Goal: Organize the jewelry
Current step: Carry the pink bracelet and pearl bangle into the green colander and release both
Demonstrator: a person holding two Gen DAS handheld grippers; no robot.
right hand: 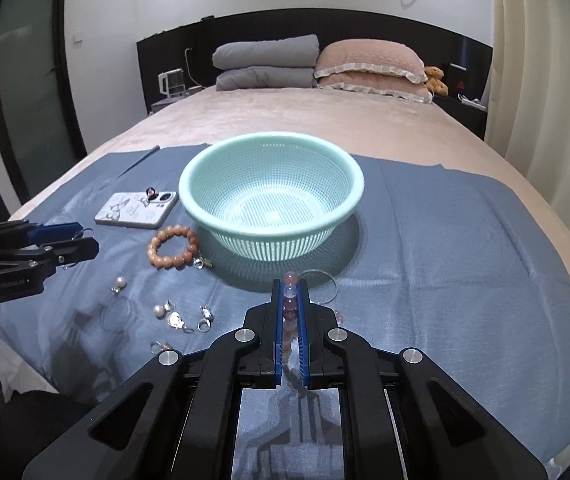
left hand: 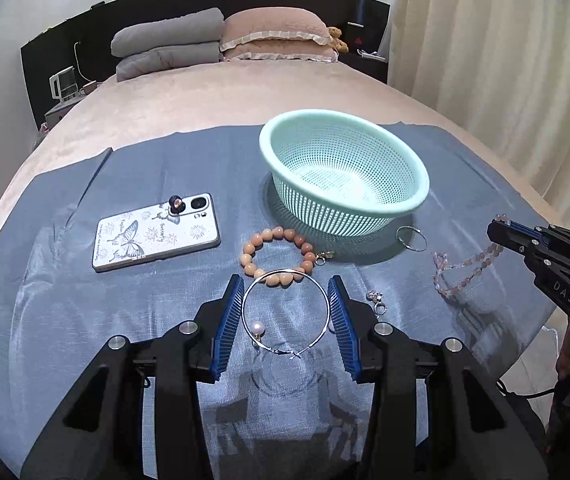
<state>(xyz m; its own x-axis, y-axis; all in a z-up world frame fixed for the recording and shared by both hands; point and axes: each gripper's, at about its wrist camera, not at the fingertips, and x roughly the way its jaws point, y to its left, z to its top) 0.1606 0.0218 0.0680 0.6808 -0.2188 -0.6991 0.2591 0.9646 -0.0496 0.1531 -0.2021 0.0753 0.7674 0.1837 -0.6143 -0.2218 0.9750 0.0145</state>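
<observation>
Two hand-held grippers work over the bed. The right hand-held gripper [right hand: 291,292] is clamped on a pink bead strand [right hand: 289,304], lengthwise between its fingers, with the mint basket [right hand: 341,168] straight ahead and nearer to it. The left hand-held gripper [left hand: 285,284] hangs spread around a silver hoop [left hand: 285,312] on the blue cloth [left hand: 85,320]. Only the left wrist view shows the strand's loose end trailing [left hand: 451,280].

My left claw [left hand: 287,280] is spread wide at 6 o'clock; my right claw [right hand: 289,286] is clamped on a pink bead strand [right hand: 289,300].
</observation>
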